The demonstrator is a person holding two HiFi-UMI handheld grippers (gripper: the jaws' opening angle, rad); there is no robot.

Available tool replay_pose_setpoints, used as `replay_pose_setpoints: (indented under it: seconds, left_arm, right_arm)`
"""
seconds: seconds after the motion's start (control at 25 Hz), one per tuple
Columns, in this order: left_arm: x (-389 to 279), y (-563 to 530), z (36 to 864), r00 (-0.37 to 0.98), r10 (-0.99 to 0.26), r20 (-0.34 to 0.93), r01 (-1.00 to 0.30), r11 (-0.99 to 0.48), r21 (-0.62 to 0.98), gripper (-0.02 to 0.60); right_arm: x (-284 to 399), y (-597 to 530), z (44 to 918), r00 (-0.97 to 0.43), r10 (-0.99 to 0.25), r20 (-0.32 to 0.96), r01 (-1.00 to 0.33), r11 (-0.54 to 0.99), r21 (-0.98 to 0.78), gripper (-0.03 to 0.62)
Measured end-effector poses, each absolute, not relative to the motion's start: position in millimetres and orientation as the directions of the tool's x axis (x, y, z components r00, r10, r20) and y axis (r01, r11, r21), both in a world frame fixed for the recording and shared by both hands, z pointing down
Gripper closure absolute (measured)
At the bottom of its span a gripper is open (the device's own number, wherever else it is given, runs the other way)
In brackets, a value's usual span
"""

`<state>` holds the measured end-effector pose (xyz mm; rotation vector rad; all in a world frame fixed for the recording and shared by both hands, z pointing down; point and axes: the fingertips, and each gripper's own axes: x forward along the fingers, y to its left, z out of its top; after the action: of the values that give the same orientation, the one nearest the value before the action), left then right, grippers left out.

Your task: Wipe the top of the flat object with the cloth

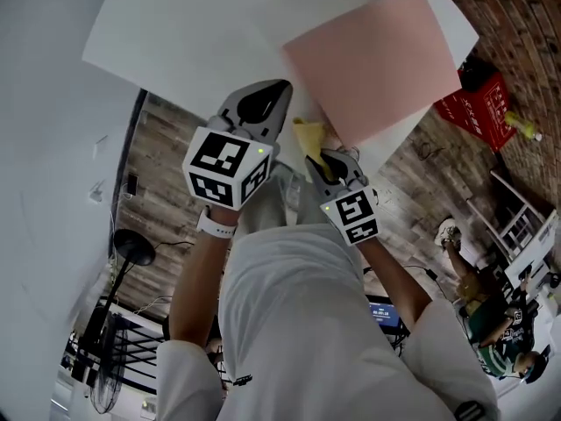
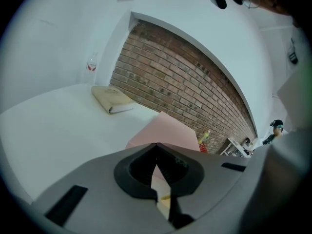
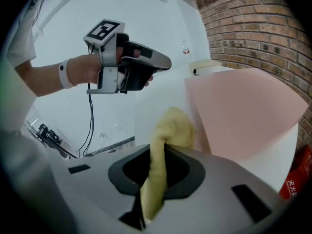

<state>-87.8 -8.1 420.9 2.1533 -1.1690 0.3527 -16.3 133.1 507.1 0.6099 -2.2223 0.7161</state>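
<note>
A pink flat sheet (image 1: pixel 368 60) lies on the white table (image 1: pixel 193 33) and hangs over its near edge; it also shows in the left gripper view (image 2: pixel 165 130) and the right gripper view (image 3: pixel 243 111). My right gripper (image 1: pixel 329 160) is shut on a yellow cloth (image 1: pixel 309 137), held just off the sheet's near corner. In its own view the cloth (image 3: pixel 168 130) stands up out of the jaws beside the sheet. My left gripper (image 1: pixel 270 90) hovers over the table edge left of the sheet, jaws together and empty, and is seen from the side (image 3: pixel 168 64).
A tan closed book (image 2: pixel 112 99) lies further back on the table by the brick wall (image 2: pixel 185 82). A red crate (image 1: pixel 480 105) stands on the wooden floor to the right. People (image 1: pixel 491 323) sit at the lower right. A floor fan (image 1: pixel 131 248) is at the left.
</note>
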Motion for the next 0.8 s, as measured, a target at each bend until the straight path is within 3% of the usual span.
replay_pose_setpoints:
  seconds: [0.28,0.8]
  left_arm:
    - [-104,-5,420,0.540,-0.672,0.507,-0.835,-0.354,0.420,0.565]
    - [-129,-7,421,0.497,-0.714,0.493,-0.849,-0.285,0.445,0.565]
  right_arm:
    - [-30,93,501,-0.621,-0.312,0.719,-0.677,0.676,-0.292,0.534]
    - [-66,34,476,-0.599,-0.376,0.707,-0.741,0.595,-0.312,0.534]
